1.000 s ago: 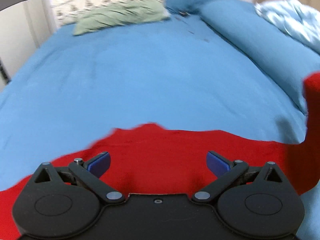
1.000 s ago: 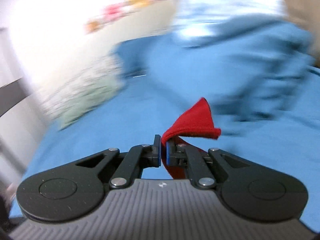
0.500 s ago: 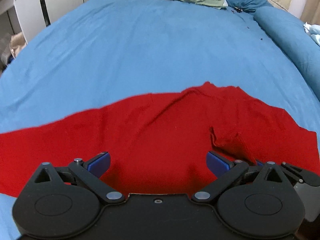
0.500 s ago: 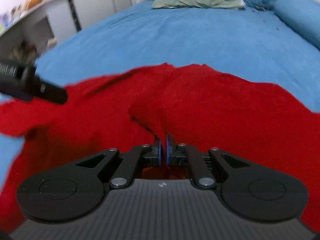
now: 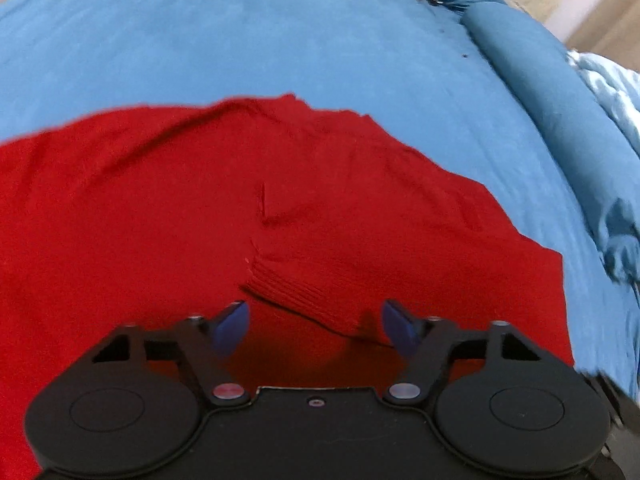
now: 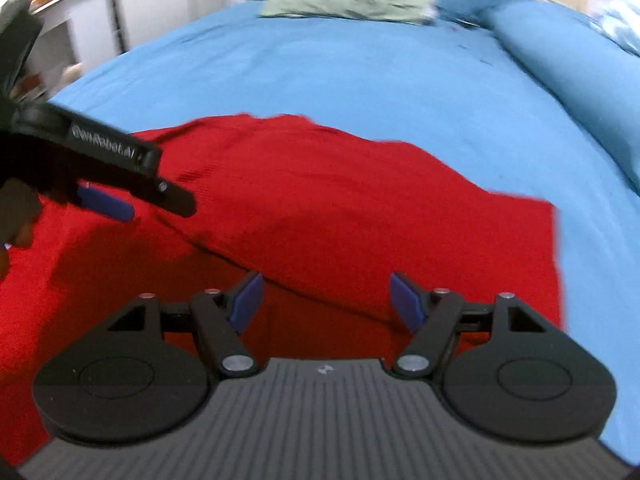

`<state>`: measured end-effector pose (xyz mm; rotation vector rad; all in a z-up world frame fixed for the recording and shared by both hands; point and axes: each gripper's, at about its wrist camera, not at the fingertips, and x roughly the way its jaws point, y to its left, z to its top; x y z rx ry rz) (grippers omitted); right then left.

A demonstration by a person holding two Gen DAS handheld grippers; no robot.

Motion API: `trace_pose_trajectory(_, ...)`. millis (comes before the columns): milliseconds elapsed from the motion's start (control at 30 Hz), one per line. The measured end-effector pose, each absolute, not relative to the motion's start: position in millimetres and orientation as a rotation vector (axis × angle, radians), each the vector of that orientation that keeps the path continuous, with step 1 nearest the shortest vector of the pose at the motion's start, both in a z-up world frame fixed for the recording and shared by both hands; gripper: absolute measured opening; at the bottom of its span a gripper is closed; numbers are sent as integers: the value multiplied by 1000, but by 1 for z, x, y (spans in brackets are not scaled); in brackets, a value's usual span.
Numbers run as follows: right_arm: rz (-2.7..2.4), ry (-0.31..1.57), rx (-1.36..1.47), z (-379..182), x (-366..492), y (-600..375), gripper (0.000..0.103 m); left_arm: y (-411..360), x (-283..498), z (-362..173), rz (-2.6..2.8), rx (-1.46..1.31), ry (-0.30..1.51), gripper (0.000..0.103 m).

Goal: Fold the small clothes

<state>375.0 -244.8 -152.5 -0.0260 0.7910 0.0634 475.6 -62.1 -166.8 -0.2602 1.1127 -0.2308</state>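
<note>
A red knit garment lies spread on the blue bed sheet, with one part folded over onto itself; the ribbed folded edge lies just ahead of my left gripper, which is open and empty above it. In the right wrist view the garment fills the near bed. My right gripper is open and empty over the fold line. The left gripper shows at the left of that view, low over the cloth.
A green pillow and a patterned one lie at the head of the bed. A dark blue bolster runs along the right side with a pale blue quilt beyond. Furniture stands off the left edge.
My right gripper has opened and let go of the red cloth corner, which now lies folded over on the garment. Both grippers have shifted over the garment.
</note>
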Motion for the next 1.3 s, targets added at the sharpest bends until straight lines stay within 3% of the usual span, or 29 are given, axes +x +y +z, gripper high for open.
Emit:
trace_pose_trajectory(67, 13, 792, 2, -150, 365, -259, 86, -66, 472, -170, -184, -270, 1097, 70)
trace_pose_trajectory(133, -37, 789, 24, -150, 357, -271, 86, -71, 472, -172, -147, -268, 1063, 60)
trace_pose_trajectory(267, -161, 782, 44, -154, 339, -290, 87, -76, 478, -171, -104, -251, 1028, 5)
trace_pose_trajectory(433, -329, 807, 19, -166, 335, -298, 94, -71, 479, -141, -130, -231, 905, 4)
trace_pose_trajectory(633, -358, 787, -15, -175, 349, -302, 95, -39, 469, -88, -47, -99, 689, 4)
trace_pose_trajectory(1167, -335, 836, -223, -177, 380, -320, 95, 23, 446, -141, 69, -110, 770, 5)
trace_pose_trajectory(1233, -298, 851, -253, -178, 377, -320, 95, 26, 441, -149, 69, -91, 806, 9)
trace_pose_trajectory(1300, -258, 875, -296, -179, 377, -319, 96, 31, 434, -156, 104, -54, 839, 26)
